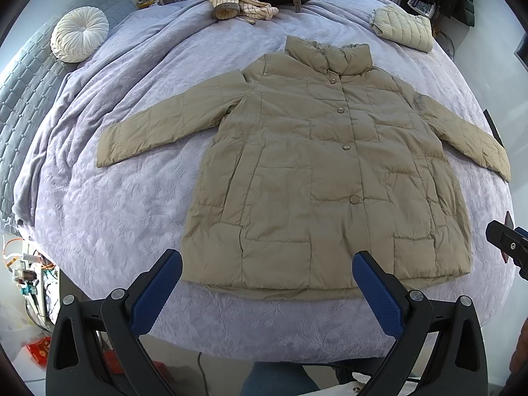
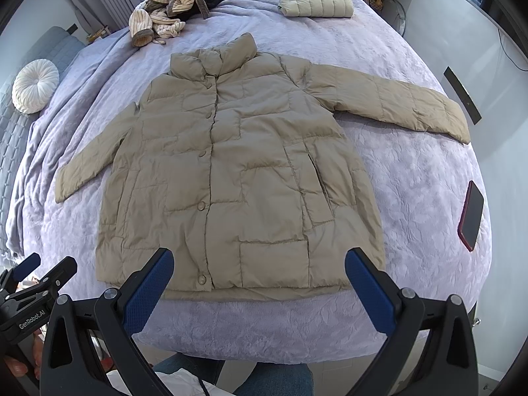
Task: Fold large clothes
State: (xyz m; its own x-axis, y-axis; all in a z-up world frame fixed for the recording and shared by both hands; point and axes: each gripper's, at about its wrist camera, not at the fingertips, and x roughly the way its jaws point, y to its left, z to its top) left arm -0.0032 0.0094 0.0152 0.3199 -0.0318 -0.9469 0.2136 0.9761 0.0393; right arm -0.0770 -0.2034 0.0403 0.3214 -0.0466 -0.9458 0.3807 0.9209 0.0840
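A tan quilted puffer jacket (image 1: 316, 171) lies flat and buttoned on the lilac bedspread (image 1: 109, 217), collar away from me, both sleeves spread out. It also shows in the right wrist view (image 2: 237, 178). My left gripper (image 1: 267, 264) is open and empty, hovering above the jacket's hem. My right gripper (image 2: 259, 260) is open and empty, also above the hem. The right gripper shows at the right edge of the left wrist view (image 1: 508, 244); the left gripper shows at the lower left of the right wrist view (image 2: 36, 274).
A folded cream quilted jacket (image 2: 315, 1) lies at the far right of the bed. A heap of striped clothes (image 2: 168, 6) lies at the far edge. A round white cushion (image 1: 79, 33) sits far left. A red-cased phone (image 2: 471, 214) lies near the right edge.
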